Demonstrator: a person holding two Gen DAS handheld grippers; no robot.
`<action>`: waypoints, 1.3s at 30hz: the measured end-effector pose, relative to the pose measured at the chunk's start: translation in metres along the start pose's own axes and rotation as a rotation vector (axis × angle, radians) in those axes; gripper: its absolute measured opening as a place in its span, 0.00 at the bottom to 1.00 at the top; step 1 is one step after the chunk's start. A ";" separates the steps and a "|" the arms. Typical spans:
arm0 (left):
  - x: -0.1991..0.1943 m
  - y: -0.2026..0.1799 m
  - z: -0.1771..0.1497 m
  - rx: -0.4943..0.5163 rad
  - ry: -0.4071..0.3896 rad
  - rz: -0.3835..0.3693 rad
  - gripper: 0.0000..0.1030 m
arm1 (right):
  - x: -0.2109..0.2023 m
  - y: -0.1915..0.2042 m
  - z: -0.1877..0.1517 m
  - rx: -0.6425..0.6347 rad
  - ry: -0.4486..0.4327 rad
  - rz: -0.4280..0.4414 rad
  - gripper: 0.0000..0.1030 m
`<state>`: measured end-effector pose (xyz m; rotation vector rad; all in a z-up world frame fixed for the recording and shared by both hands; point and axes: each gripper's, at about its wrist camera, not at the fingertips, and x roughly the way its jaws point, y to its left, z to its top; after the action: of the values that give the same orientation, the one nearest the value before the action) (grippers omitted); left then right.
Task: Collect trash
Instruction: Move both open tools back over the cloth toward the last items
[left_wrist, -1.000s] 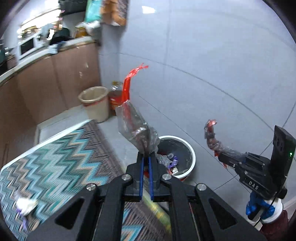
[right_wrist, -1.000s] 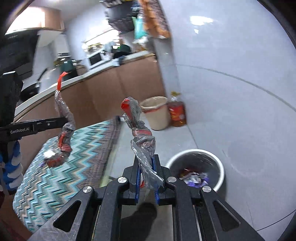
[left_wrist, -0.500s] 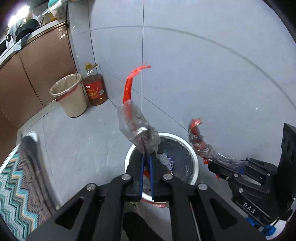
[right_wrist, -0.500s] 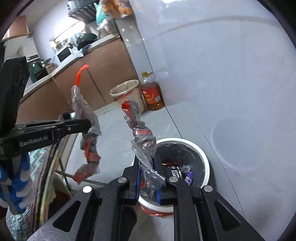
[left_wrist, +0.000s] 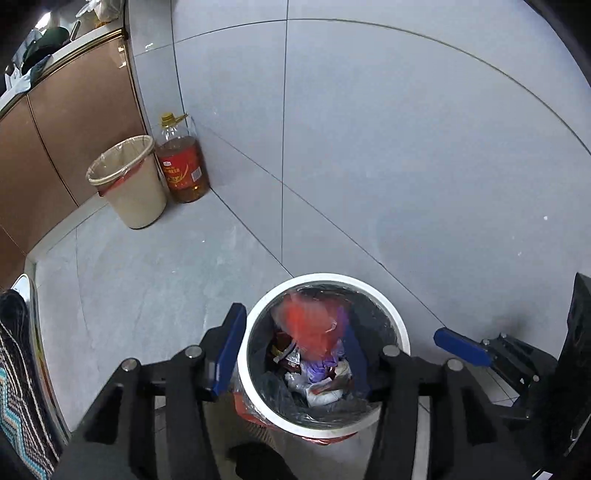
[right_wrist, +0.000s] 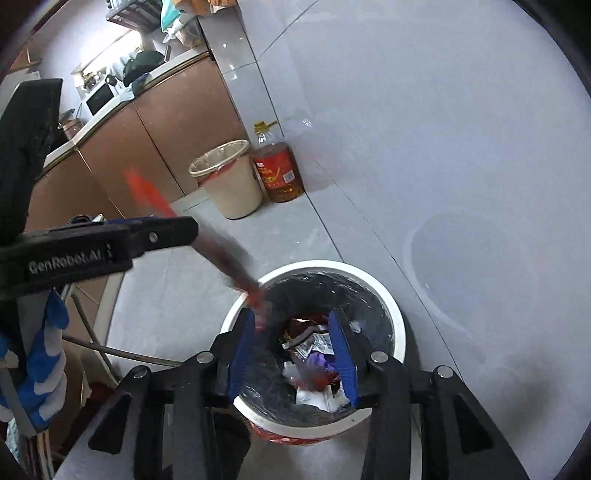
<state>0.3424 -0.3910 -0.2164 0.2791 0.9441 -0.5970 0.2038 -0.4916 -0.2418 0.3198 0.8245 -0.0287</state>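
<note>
A white-rimmed bin lined with a dark bag stands on the grey floor below both grippers; it also shows in the right wrist view. My left gripper is open wide over it, and a blurred red and clear wrapper is falling into the bin. In the right wrist view that wrapper streaks down past the left gripper's finger to the bin's rim. My right gripper is open over the bin, above crumpled wrappers inside.
A beige bin with a clear liner and a bottle of oil stand at the wall corner beside brown cabinets. A table edge with a zigzag cloth is at the left. The grey tiled wall is close behind.
Both grippers have opened and let go of their twisted wrappers over the white bin. The left one's wrapper is in mid fall. Both grippers have tilted down closer to the bin.
</note>
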 end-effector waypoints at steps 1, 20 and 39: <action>-0.002 0.000 0.000 0.000 -0.002 0.002 0.48 | -0.001 -0.001 -0.001 -0.001 0.001 -0.005 0.40; -0.181 -0.006 -0.038 -0.023 -0.302 0.105 0.52 | -0.134 0.076 -0.001 -0.128 -0.184 -0.050 0.77; -0.375 0.041 -0.157 -0.047 -0.543 0.315 0.78 | -0.273 0.192 -0.042 -0.296 -0.390 -0.026 1.00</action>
<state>0.0950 -0.1501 0.0021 0.2019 0.3773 -0.3307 0.0166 -0.3233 -0.0190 0.0199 0.4364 0.0068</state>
